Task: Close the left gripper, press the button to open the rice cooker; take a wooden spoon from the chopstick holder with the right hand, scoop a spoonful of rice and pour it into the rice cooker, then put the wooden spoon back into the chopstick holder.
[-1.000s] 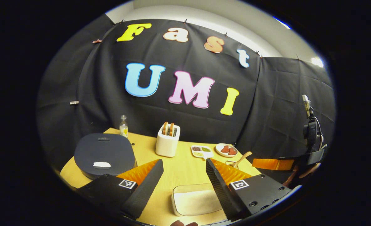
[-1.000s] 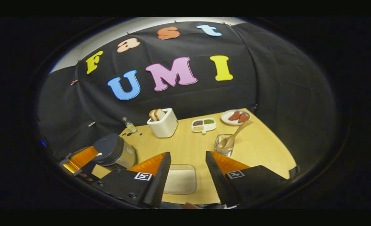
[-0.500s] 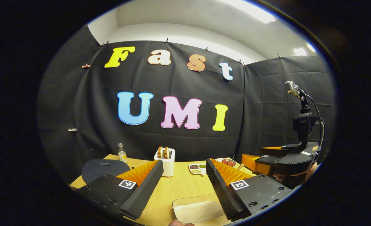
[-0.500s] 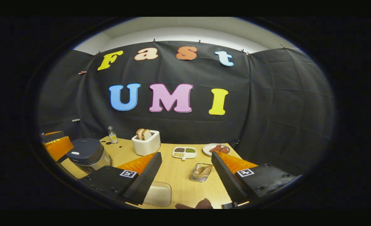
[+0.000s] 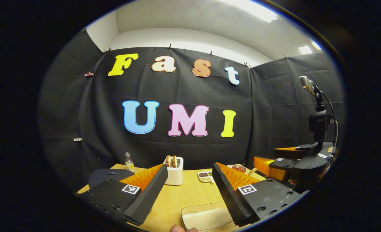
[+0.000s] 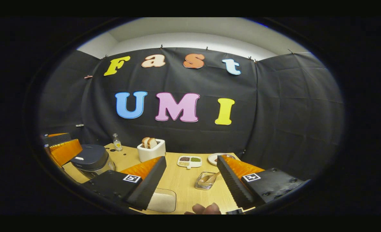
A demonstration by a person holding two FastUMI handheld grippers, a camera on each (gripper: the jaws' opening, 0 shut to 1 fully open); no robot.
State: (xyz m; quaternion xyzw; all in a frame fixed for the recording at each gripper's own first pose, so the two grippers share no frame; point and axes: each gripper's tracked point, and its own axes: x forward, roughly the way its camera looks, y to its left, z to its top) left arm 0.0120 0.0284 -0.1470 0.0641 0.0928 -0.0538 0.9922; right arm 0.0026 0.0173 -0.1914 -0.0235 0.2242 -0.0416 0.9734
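Rice cooker point(image 6: 92, 160), dark-lidded with a metallic body, is seen closed at the left side of the wooden table point(image 6: 180, 180); its pale button point(image 6: 78, 158) sits at the lid's front edge. A firm, rigid press is judged sufficient, best delivered with closed fingertips squarely on that button. The wooden spoon point(image 6: 209, 178) is leant in a clear glass chopstick holder point(image 6: 204, 181) near the table's middle; it is judged light and stiff, best taken by the exposed handle, the glass being fragile and easily tipped. Rice is held in a shallow tray point(image 6: 161, 202) at the near edge. The left gripper point(image 5: 187, 193) and the right gripper point(image 6: 190, 187) are both held wide apart and empty above the table. A toaster point(image 6: 151, 149), bottle point(image 6: 115, 142), divided dish point(image 6: 189, 161) and plate point(image 6: 213, 157) are ranged behind, against black cloth walls.
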